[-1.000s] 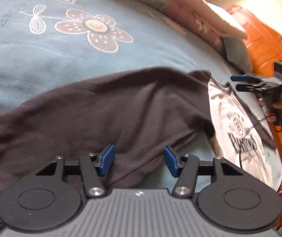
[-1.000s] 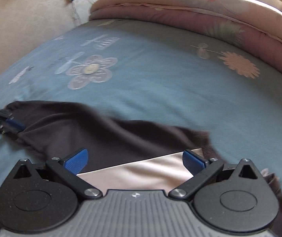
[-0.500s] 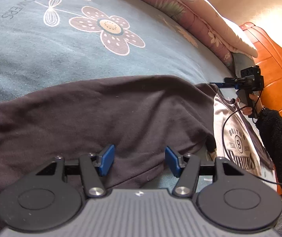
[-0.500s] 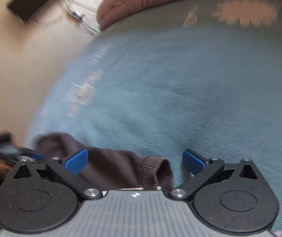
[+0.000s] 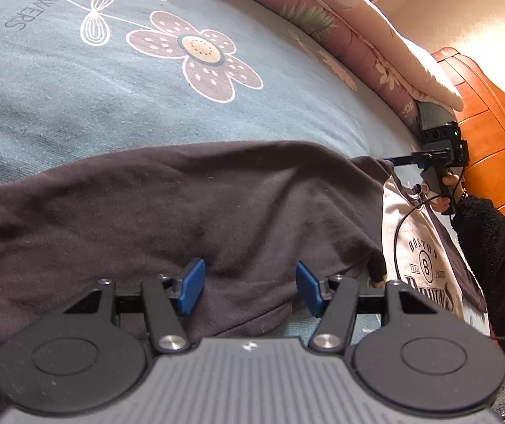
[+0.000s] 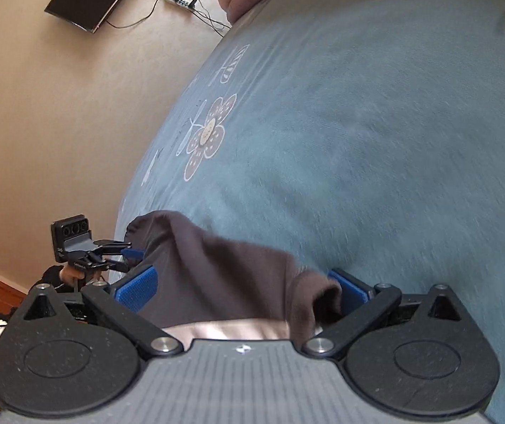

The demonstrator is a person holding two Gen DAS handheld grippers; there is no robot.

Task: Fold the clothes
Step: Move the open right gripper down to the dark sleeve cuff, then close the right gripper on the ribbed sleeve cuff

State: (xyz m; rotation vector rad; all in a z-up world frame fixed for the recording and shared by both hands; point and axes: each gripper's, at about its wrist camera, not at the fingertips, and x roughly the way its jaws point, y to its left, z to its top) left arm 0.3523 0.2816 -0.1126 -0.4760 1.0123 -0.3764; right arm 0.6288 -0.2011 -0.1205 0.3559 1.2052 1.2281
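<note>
- Left wrist view: we see the left hand-held gripper (image 5: 249, 289) with its blue pads parted about halfway, hovering over the dark sleeve (image 5: 188, 212) and clamping nothing.
- We note the shirt's white front panel (image 5: 425, 265), printed "BOSTON", lying flat on the bed (image 5: 75, 99) to the right of the sleeve.
- Right wrist view: the right hand-held gripper (image 6: 241, 291) stands wide, pads apart; the ribbed cuff (image 6: 317, 300) sits between them, against the right-side pad, unpinched.
- We see a person's hand (image 5: 443, 202) in a black fleece cuff holding the right unit near the orange headboard (image 5: 492, 148).
- Folded quilt (image 5: 351, 39) lies along the bed's far edge.
</note>
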